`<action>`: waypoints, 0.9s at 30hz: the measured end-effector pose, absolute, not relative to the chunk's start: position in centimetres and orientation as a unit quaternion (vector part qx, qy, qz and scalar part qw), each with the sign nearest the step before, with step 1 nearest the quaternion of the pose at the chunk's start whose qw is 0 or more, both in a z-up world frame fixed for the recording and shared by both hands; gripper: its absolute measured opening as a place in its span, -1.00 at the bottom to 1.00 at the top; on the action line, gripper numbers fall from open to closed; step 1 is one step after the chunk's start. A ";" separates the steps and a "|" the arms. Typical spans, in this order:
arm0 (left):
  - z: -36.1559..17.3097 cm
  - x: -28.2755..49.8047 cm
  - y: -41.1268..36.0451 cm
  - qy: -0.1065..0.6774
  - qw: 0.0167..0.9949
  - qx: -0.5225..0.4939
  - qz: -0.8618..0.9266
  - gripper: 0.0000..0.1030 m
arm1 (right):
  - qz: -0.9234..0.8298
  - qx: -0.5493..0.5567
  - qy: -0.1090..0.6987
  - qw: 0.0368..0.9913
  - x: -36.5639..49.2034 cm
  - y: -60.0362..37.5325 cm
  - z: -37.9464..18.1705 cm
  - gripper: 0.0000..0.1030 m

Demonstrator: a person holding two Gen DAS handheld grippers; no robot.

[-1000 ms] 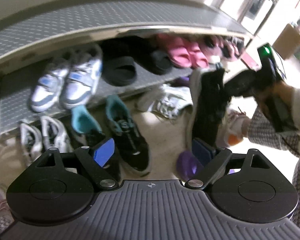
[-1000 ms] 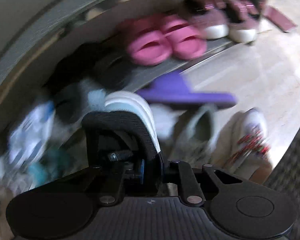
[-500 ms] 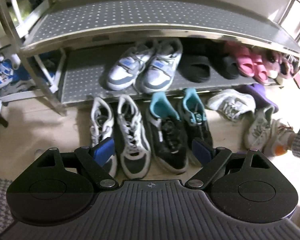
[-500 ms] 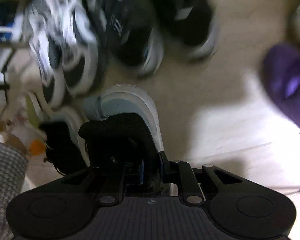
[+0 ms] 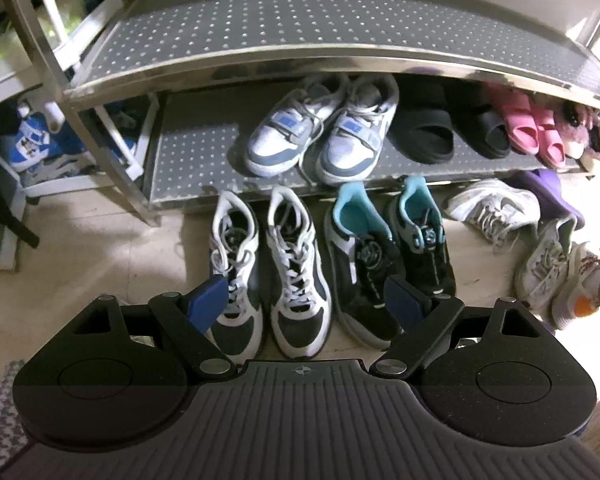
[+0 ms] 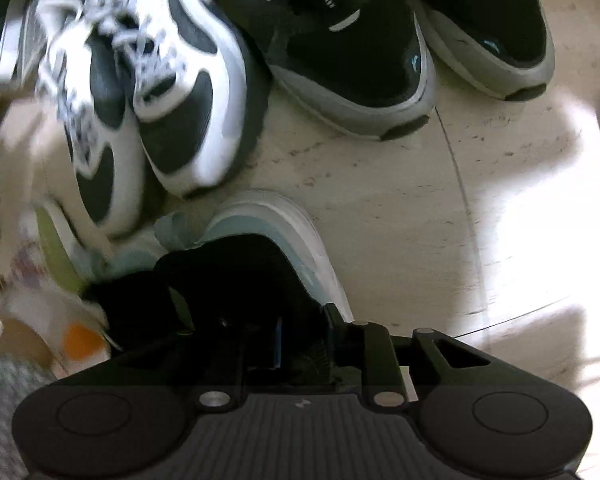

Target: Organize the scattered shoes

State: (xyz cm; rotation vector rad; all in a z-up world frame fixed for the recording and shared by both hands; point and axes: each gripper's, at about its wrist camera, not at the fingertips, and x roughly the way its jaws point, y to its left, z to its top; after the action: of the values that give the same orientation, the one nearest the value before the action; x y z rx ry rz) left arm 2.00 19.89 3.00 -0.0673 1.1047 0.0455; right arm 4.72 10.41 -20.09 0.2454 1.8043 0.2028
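Right hand-held gripper [image 6: 284,340] clamped on black shoe [image 6: 236,280], left hand-held gripper [image 5: 306,300] spread empty; lower gently, toe parallel beside floor pairs.

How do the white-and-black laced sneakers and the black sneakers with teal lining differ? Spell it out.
The white-and-black laced sneakers are mostly white with dark panels; the black sneakers with teal lining are mostly black. The first close with white laces, the second show round dials instead. The white pair stands on the left, the black pair on the right. Both pairs stand upright on the floor, side by side, heels toward the shoe rack.
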 end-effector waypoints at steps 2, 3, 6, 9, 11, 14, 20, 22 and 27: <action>2.9 2.0 19.9 0.526 0.850 -0.034 0.022 0.73 | 0.095 0.100 0.783 0.606 4.8 10.4 -19.8 -0.52; 2.9 2.1 19.9 0.526 0.850 -0.035 0.022 0.73 | 0.099 0.097 0.784 0.605 4.8 10.4 -19.7 -0.43; 2.6 2.1 19.7 0.531 0.847 -0.037 0.019 0.73 | 0.110 0.089 0.787 0.601 4.9 10.5 -19.3 -0.14; 2.3 2.2 19.1 0.535 0.844 -0.029 0.018 0.73 | 0.121 0.080 0.790 0.596 5.0 10.5 -18.9 0.59; 2.2 2.4 18.4 0.538 0.843 -0.023 0.014 0.74 | 0.129 0.074 0.791 0.593 5.1 10.5 -18.7 0.66; 1.9 2.6 16.4 0.543 0.839 -0.007 -0.009 0.76 | 0.119 0.079 0.785 0.603 6.5 6.9 -16.4 0.66; 0.6 2.2 11.5 0.544 0.835 0.027 -0.078 0.76 | 0.081 0.101 0.761 0.635 10.7 -3.6 -10.1 0.66; 0.1 1.8 9.6 0.538 0.835 0.043 -0.109 0.74 | 0.068 0.107 0.753 0.646 12.2 -7.0 -8.0 0.66; -1.7 1.5 4.0 0.526 0.826 0.119 -0.168 0.67 | 0.076 0.052 0.690 0.718 17.5 -14.0 -0.8 0.78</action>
State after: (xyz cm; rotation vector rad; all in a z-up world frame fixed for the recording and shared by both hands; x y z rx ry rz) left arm 1.47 3.99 -1.68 0.2527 1.1167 -0.3561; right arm 17.49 -14.02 -0.79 0.1155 1.5250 0.1677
